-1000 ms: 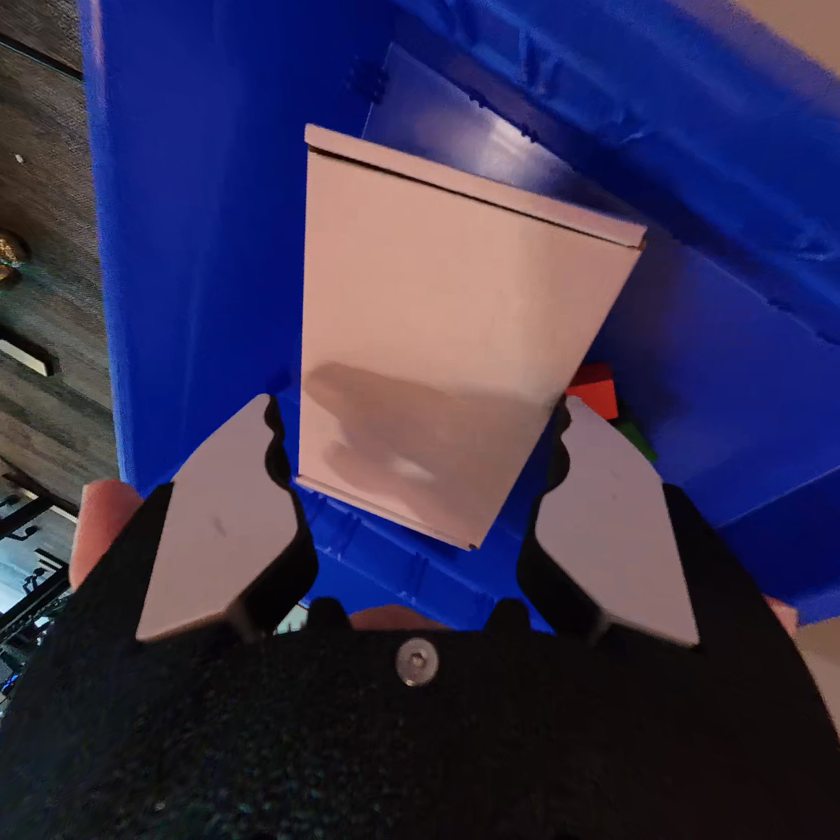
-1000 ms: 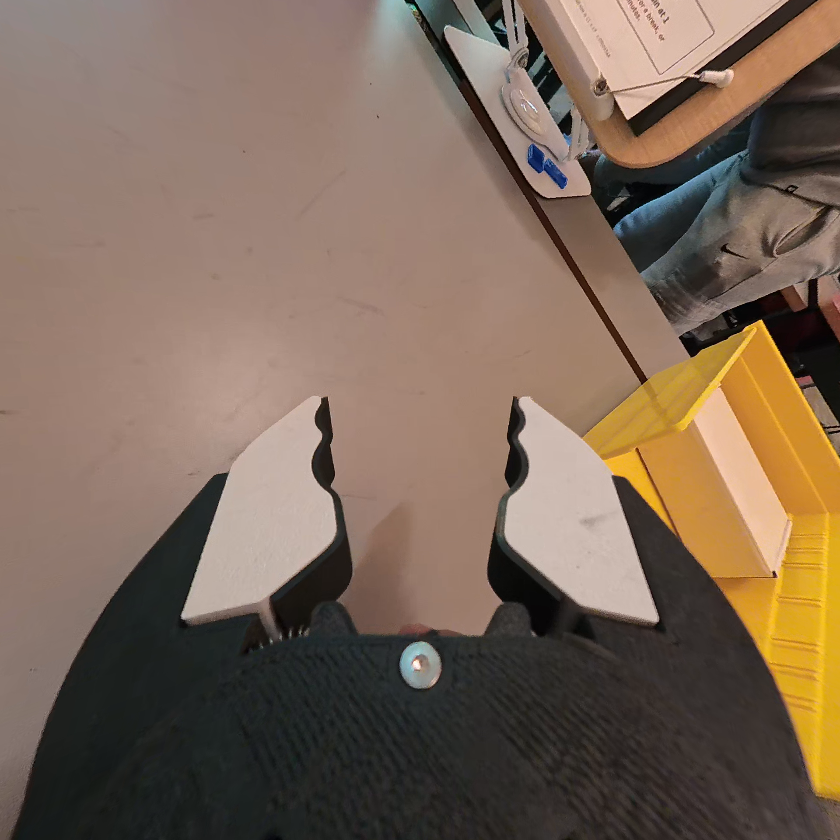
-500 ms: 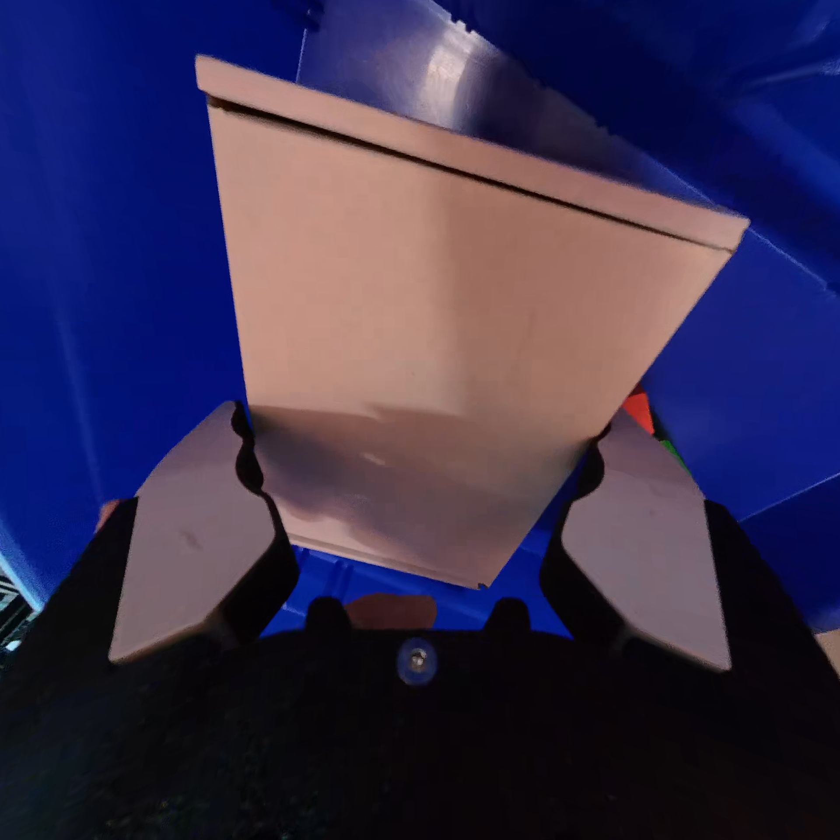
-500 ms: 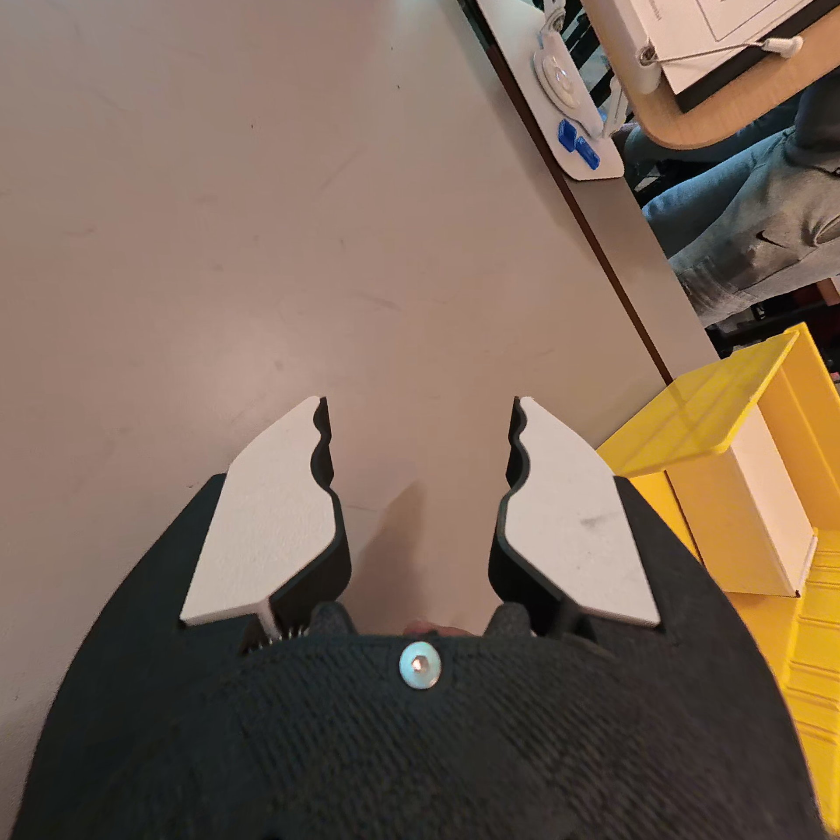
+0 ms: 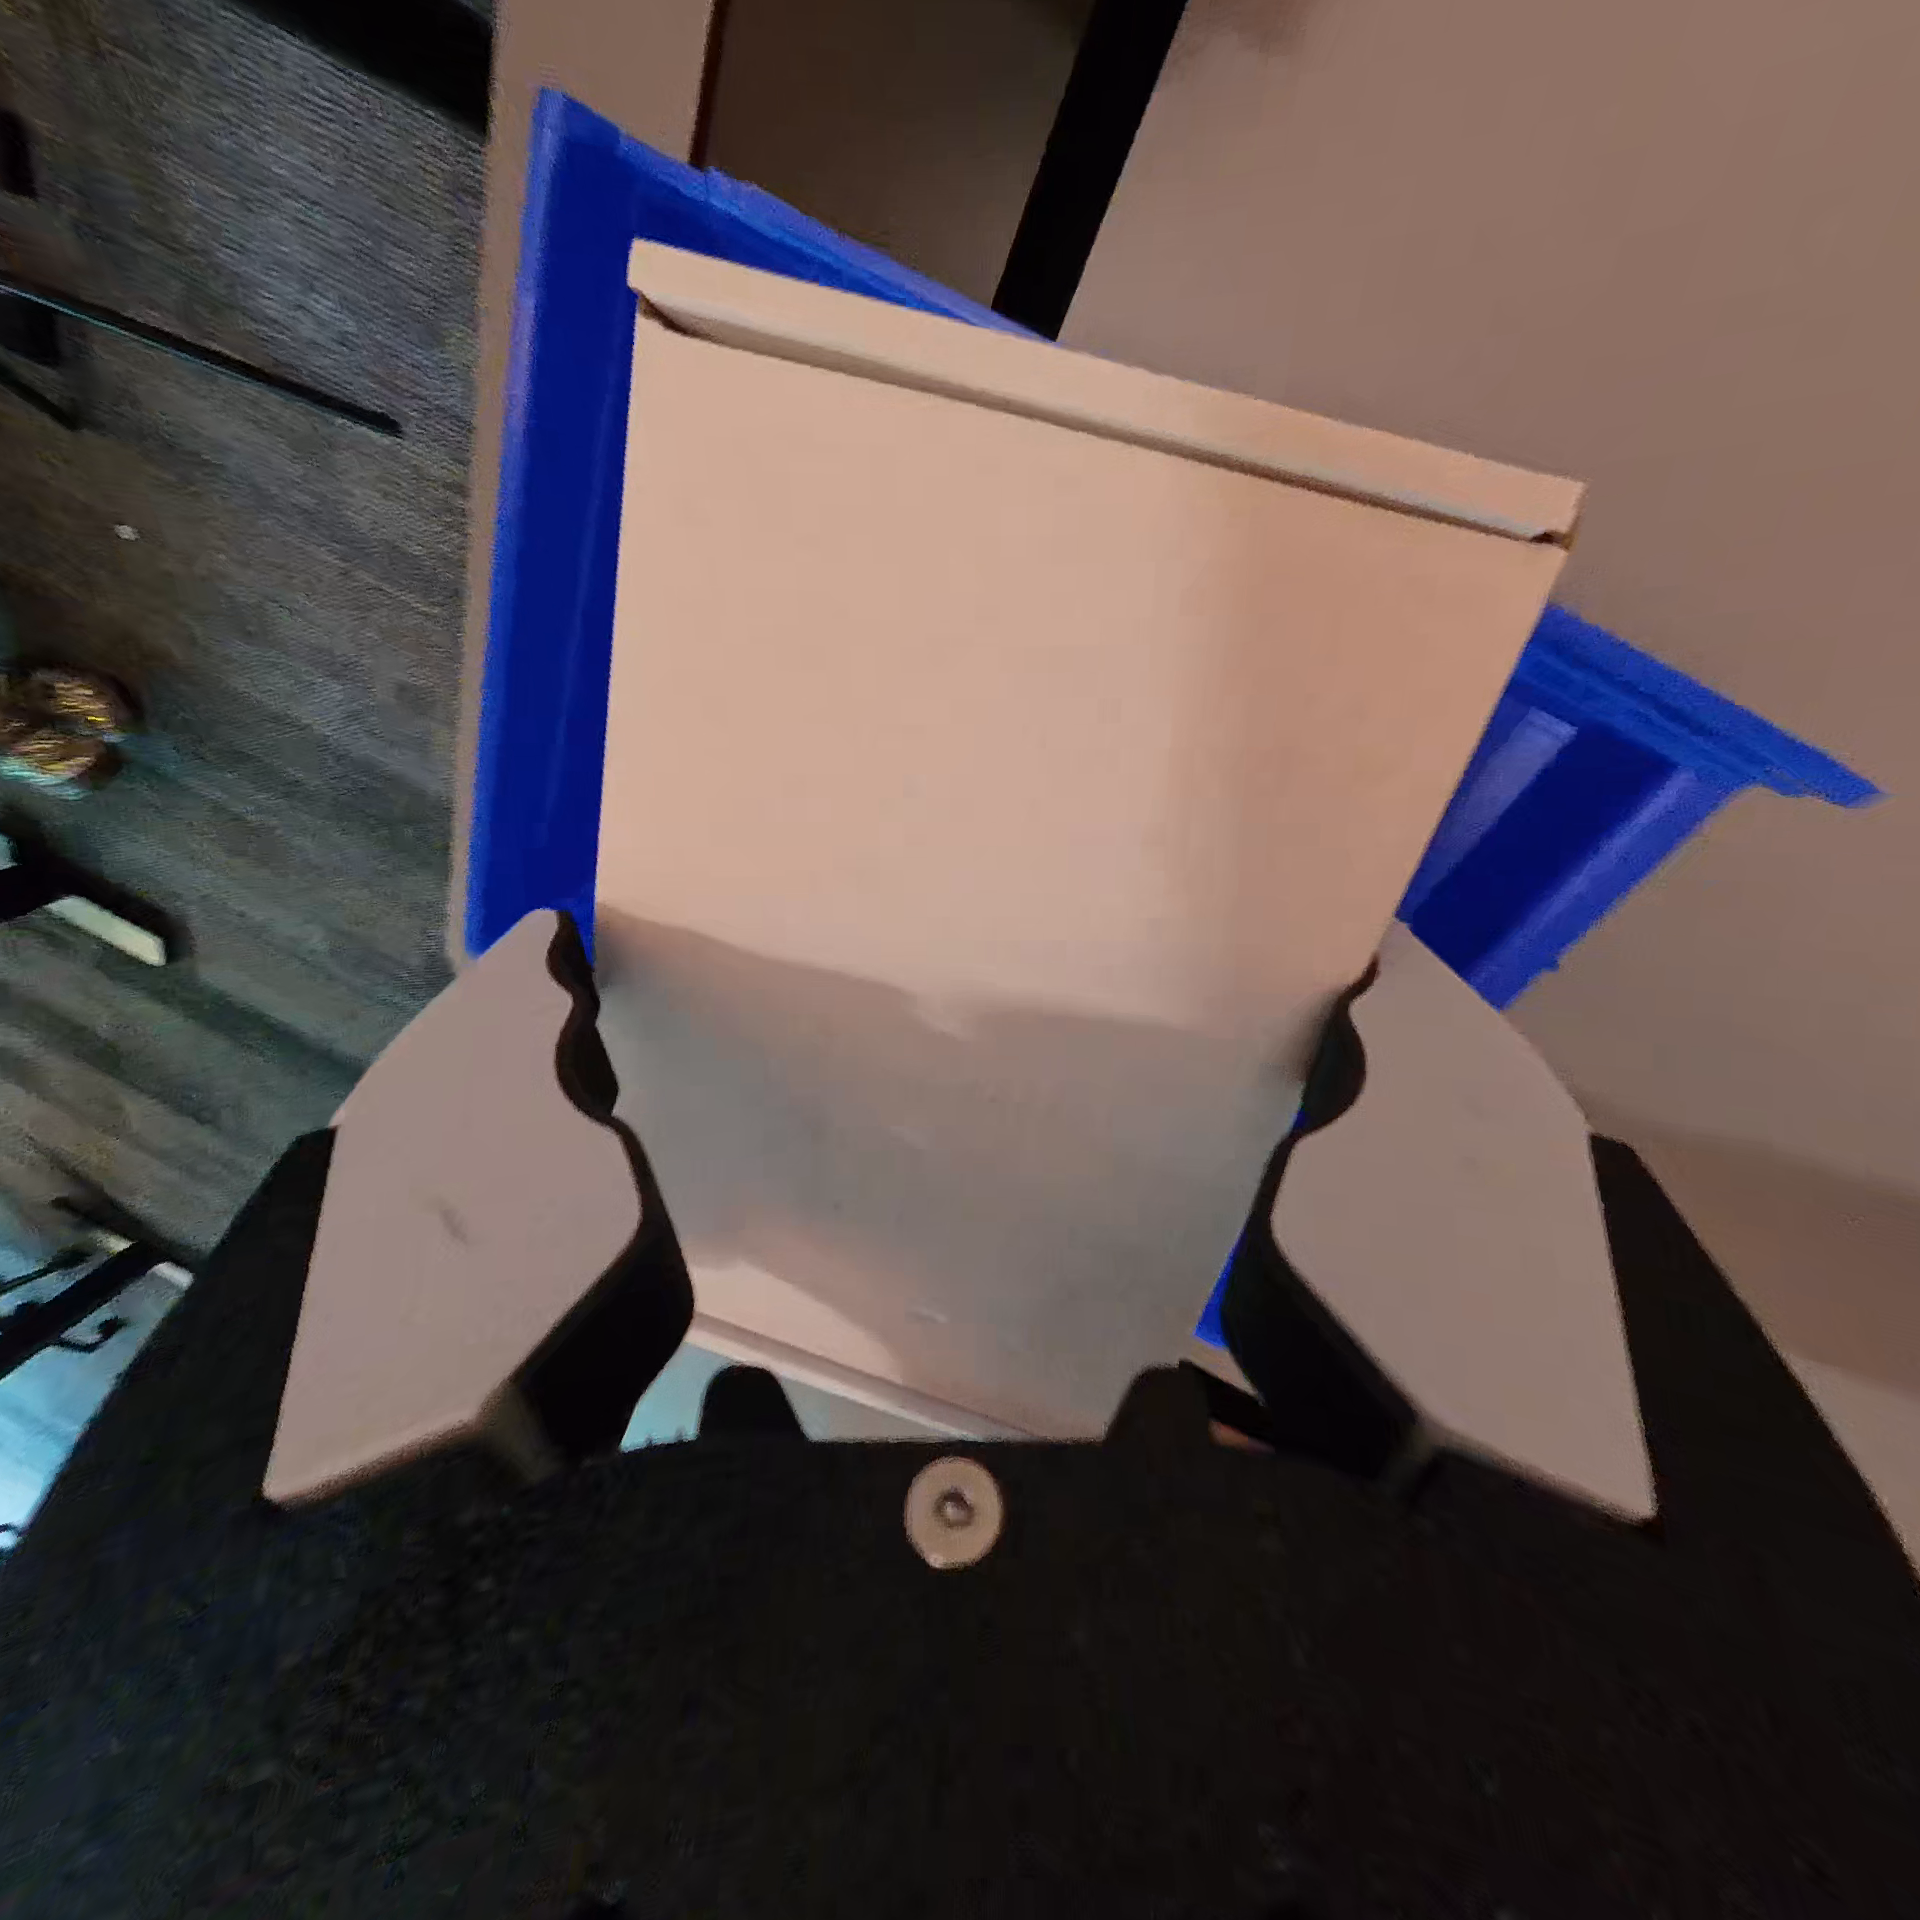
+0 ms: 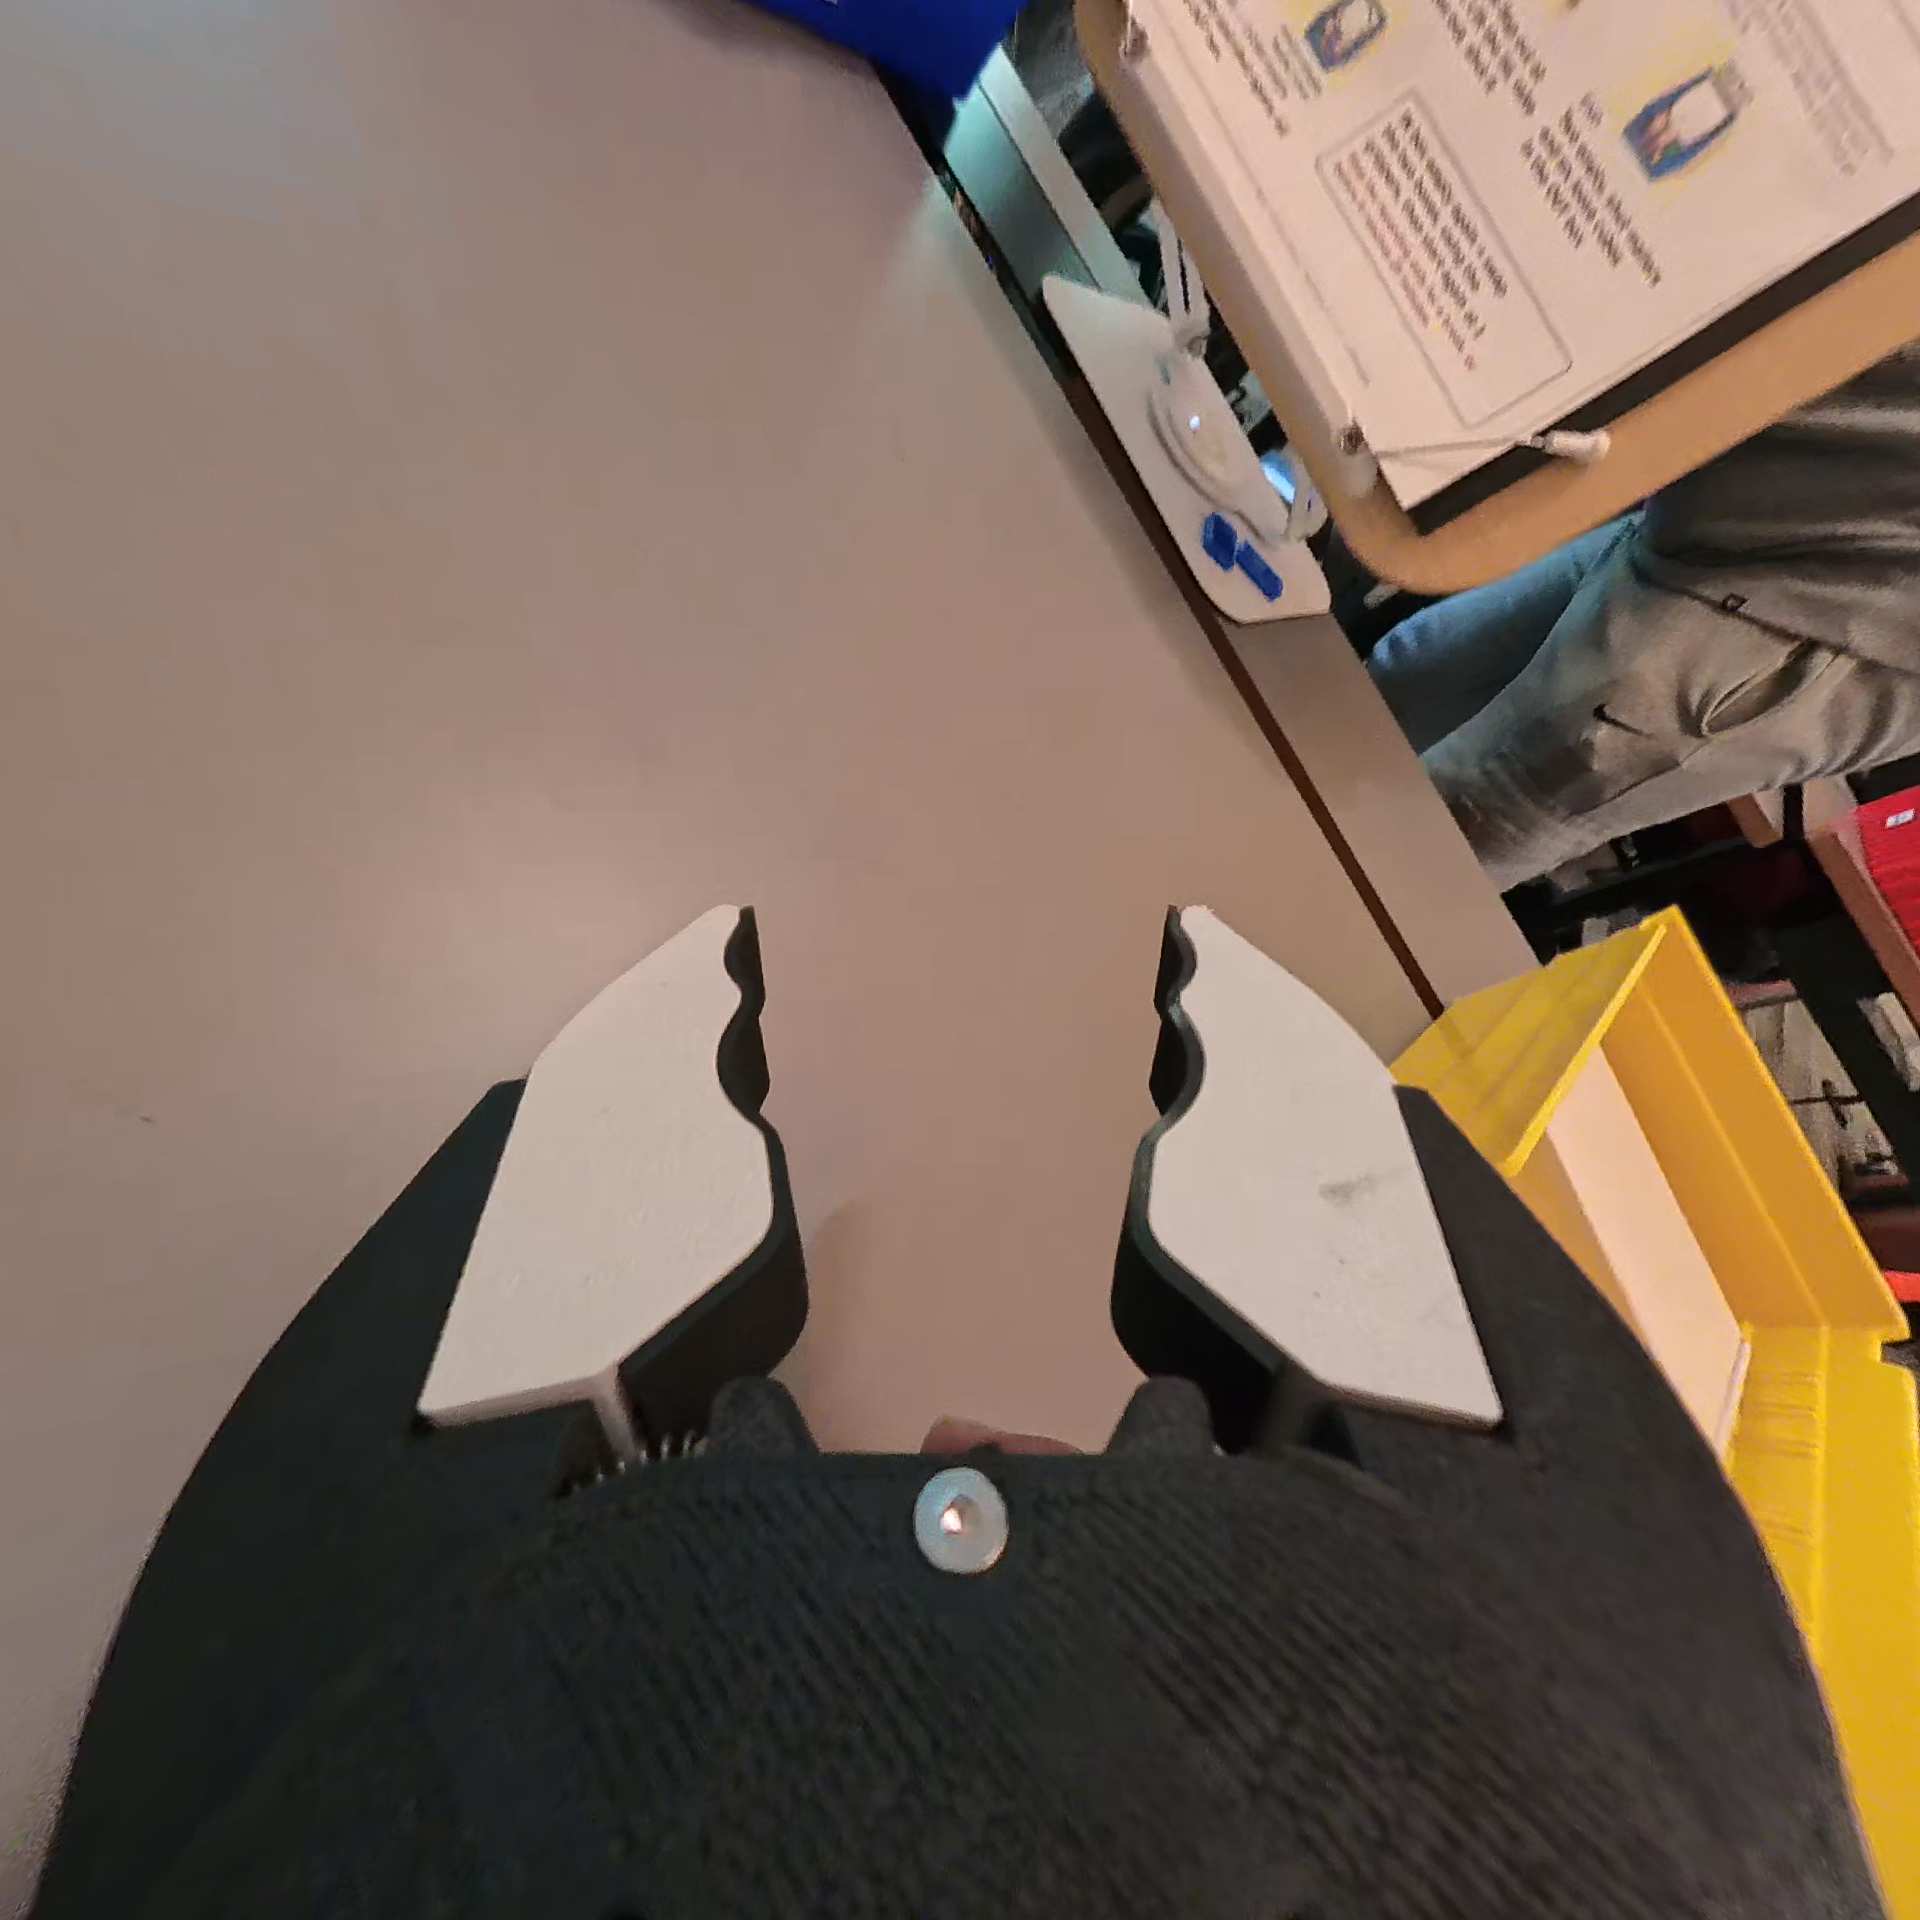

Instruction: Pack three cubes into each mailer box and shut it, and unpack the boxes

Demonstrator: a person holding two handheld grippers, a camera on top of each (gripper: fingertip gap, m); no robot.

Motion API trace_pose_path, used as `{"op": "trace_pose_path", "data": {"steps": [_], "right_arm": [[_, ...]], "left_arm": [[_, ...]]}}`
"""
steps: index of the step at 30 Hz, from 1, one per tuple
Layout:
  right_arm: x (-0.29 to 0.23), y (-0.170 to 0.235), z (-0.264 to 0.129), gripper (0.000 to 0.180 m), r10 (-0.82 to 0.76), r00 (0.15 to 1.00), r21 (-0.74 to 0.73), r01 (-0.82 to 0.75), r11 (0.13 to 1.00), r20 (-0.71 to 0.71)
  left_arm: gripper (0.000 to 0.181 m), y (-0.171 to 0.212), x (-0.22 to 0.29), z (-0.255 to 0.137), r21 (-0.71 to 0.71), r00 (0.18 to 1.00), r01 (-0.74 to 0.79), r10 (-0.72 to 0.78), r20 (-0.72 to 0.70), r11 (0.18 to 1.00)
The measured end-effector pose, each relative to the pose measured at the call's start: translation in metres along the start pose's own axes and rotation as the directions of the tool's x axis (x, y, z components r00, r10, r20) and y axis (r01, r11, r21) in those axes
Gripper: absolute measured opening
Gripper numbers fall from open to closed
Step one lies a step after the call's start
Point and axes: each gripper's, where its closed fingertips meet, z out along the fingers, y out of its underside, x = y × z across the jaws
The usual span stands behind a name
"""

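In the left wrist view my left gripper (image 5: 961,977) is shut on a closed white mailer box (image 5: 1039,748), one finger on each side edge. It holds the box up above the blue bin (image 5: 540,582), which shows behind and below it. No cubes show. In the right wrist view my right gripper (image 6: 958,925) is open and empty over the bare beige table (image 6: 520,520). A second white mailer box (image 6: 1652,1236) lies in a yellow bin (image 6: 1766,1195) at the right.
The table's right edge (image 6: 1309,769) runs diagonally. Beyond it are a person's legs (image 6: 1662,665), a clipboard with papers (image 6: 1507,208) and a small white device (image 6: 1195,416). Dark floor (image 5: 208,520) lies left of the blue bin. Spacing between my two grippers at the tips: around 55 cm.
My left gripper closed on the mailer box and lifted it out of the blue bin, so the table now shows behind. The right gripper shifted slightly over the table, still open.
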Motion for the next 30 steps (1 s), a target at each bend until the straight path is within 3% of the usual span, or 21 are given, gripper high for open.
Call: {"op": "trace_pose_path", "data": {"steps": [5, 9, 13, 17, 21, 30], "right_arm": [[-0.009, -0.029, -0.006, 0.072, -0.033, 0.999, 0.077, 0.034, 0.996, -0.018], [-0.021, -0.054, -0.009, 0.071, -0.085, 0.996, 0.127, 0.089, 0.988, -0.036], [-0.041, -0.072, -0.01, 0.072, -0.148, 0.989, 0.159, 0.151, 0.976, -0.029], [-0.066, -0.068, -0.013, 0.071, -0.216, 0.977, 0.137, 0.214, 0.967, -0.002], [-0.087, -0.053, -0.021, 0.069, -0.198, 0.978, 0.121, 0.19, 0.974, 0.06], [-0.102, -0.028, -0.047, 0.063, -0.081, 0.986, 0.121, 0.064, 0.991, 0.147]], "left_arm": [[0.13, -0.025, 0.056, -0.066, 0.118, 0.999, -0.036, 0.034, 0.021, 0.992], [0.13, -0.07, 0.135, -0.085, 0.22, 0.994, -0.111, 0.109, 0.019, 0.969], [0.13, -0.125, 0.236, -0.066, 0.303, 0.985, -0.169, 0.173, 0.012, 0.938], [0.13, -0.156, 0.329, -0.022, 0.253, 0.959, -0.282, 0.282, 0.034, 0.925], [0.13, -0.181, 0.409, 0.016, 0.248, 0.951, -0.266, 0.295, -0.088, 0.931], [0.13, -0.203, 0.471, 0.03, 0.24, 0.963, -0.162, 0.207, -0.174, 0.957]]}}
